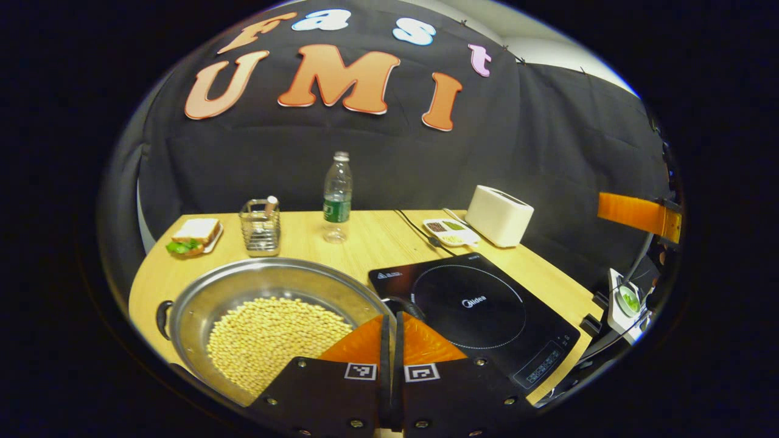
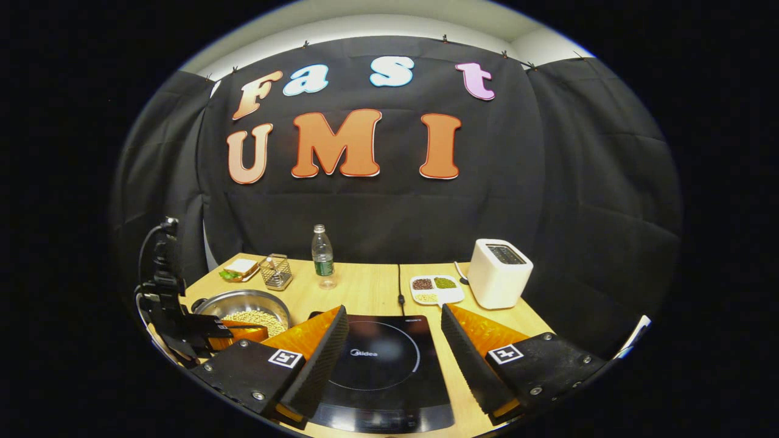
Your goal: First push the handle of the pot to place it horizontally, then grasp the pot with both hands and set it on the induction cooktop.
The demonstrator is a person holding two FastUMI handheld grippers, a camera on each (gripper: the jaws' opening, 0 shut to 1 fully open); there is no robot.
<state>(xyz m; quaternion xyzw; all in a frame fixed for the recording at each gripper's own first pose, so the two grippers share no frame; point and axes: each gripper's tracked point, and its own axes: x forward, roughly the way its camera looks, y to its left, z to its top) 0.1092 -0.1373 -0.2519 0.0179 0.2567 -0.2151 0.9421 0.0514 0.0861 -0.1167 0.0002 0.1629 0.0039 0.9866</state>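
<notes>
Black-draped booth, one pale wooden counter (image 1: 365, 240) running wall to wall. One steel pot (image 1: 268, 292) sits at the counter's left front, holding a layer of small pale beans (image 1: 274, 337); its near rim is cut off behind the left gripper (image 1: 391, 322). One dark side handle (image 1: 163, 316) shows on the pot's far left; the other handle (image 1: 405, 304), on the cooktop side, is mostly hidden behind the fingertips and hard to make out. One black induction cooktop (image 1: 481, 310) lies just right of the pot, not under it; whether they touch cannot be told. In the left gripper view the left gripper's two fingers are pressed together with only a thin slit between them, tips at the pot's right rim; whether they pinch anything there cannot be told. In the right gripper view the right gripper (image 2: 394, 325) hangs above the cooktop's front edge, fingers spread wide and holding nothing, and the left gripper appears off at the pot. Along the back: one sandwich on a plate (image 1: 193, 236), one wire basket (image 1: 261, 226), one clear water bottle (image 1: 337, 198), one divided dish (image 1: 451, 230) with three small fills, one white toaster (image 1: 499, 216). One black cable (image 1: 417, 228) trails from the back wall toward the cooktop.
</notes>
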